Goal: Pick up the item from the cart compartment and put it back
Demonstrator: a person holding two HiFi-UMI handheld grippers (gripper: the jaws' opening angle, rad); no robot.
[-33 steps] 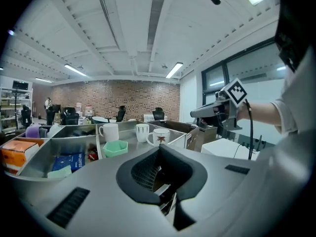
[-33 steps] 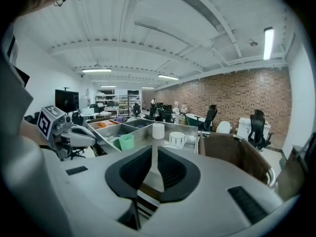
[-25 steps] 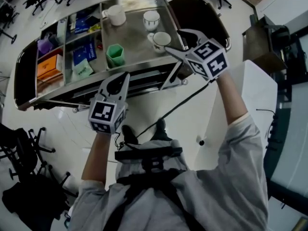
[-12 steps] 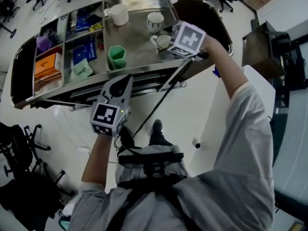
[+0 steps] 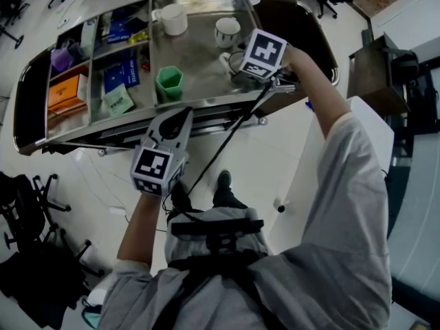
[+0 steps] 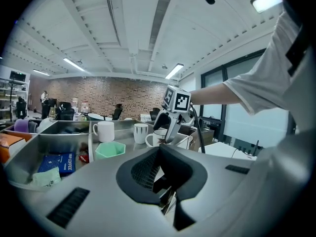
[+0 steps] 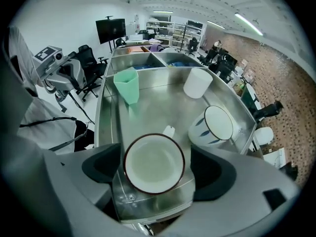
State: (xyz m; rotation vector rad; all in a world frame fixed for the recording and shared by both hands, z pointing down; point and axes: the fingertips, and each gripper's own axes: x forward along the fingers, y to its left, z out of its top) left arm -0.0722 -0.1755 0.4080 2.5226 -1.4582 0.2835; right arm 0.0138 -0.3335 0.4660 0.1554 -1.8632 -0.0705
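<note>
The left gripper [image 5: 176, 117] hangs short of the desk [image 5: 206, 102], its fingers pressed together on nothing, and has no part in this step. Ahead of the right gripper [image 7: 155, 171], a green cup [image 7: 127, 84] stands well beyond the left finger and a white mug [image 7: 197, 82] well beyond the right one. The task's thing, a brown-rimmed cup [image 7: 154, 163], stands on the steel floor of the compartment near its front edge, between the spread fingers. Neither finger appears to touch the cup yet, and its handle points away from them. A striped cup [image 7: 217, 125] stands just beyond the right finger, close to the brown-rimmed one. The step in hand looks like the grasp. It is probably done best by keeping the cup centred so that both fingers meet its wall together below the rim. The right finger should stay clear of the striped cup, and the lift should go straight up and level.
</note>
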